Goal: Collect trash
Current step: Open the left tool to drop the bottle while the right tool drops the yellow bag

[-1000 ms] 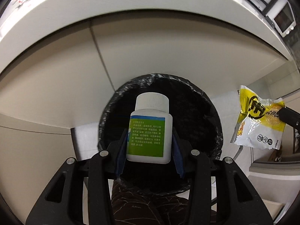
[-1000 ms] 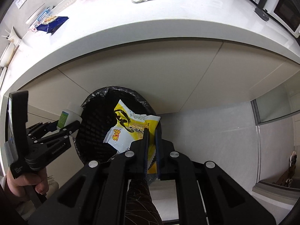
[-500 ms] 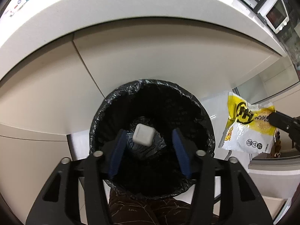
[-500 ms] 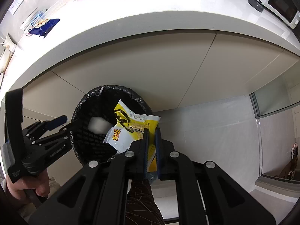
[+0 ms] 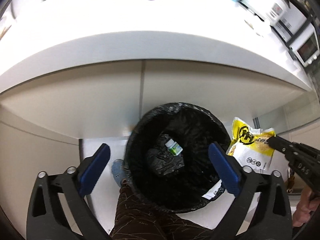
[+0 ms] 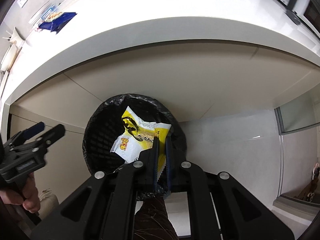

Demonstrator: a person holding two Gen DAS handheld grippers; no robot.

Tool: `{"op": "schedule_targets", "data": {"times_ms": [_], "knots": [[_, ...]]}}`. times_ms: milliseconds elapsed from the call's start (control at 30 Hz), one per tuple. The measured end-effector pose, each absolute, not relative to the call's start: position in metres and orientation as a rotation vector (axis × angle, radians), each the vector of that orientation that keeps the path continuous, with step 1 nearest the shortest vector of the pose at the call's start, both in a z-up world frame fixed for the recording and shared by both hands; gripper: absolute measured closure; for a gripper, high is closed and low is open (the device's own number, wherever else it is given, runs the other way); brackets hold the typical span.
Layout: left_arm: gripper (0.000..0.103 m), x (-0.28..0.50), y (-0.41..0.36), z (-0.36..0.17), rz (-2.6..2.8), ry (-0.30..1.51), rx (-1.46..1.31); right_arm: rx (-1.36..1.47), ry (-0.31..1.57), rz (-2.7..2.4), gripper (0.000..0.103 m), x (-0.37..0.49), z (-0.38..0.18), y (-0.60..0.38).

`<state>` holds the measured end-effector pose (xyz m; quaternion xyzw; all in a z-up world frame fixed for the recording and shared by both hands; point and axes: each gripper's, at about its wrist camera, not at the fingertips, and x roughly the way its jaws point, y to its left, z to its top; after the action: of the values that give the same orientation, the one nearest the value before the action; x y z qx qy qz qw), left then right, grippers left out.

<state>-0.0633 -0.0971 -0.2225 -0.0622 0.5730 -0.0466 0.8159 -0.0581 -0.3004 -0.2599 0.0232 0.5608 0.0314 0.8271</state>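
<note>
Now | left gripper (image 5: 159, 161) jaws opening, nothing between them, above bin (image 5: 140, 124) | bottle (image 5: 173, 147) lies at bin bottom | right gripper (image 6: 161, 140) pinched on snack bag (image 6: 138, 138) over bin | bag is best centred over bin mouth before release.

Bottle (image 5: 173, 148) inside black-lined bin (image 5: 217, 127)

Between my left gripper's (image 5: 159, 161) blue pads I see a black-lined bin (image 5: 210, 118) and a white bottle (image 5: 173, 146) with a green label. My right gripper (image 6: 162, 140), black with blue pads, pinches a yellow-and-white packet (image 6: 138, 138) printed with black and orange characters.
</note>
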Motion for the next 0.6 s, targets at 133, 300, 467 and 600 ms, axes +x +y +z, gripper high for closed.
{"op": "schedule_targets", "data": {"times_ms": [133,300,467,600], "knots": [[0.006,-0.066,-0.083,-0.214,-0.085,1.219,-0.150,0.028,1.203,0.094,0.097,-0.050,-0.265,-0.286],[0.006,-0.069,-0.070,-0.208,-0.053,1.213,-0.145,-0.002,1.224,0.121,0.097,-0.043,-0.274,-0.268],[0.006,-0.072,-0.056,-0.206,-0.021,1.221,-0.169,-0.026,1.241,0.143,0.097,-0.034,-0.283,-0.252],[0.006,-0.073,-0.048,-0.209,0.003,1.232,-0.183,-0.046,1.255,0.154,0.097,-0.029,-0.291,-0.244]]}}
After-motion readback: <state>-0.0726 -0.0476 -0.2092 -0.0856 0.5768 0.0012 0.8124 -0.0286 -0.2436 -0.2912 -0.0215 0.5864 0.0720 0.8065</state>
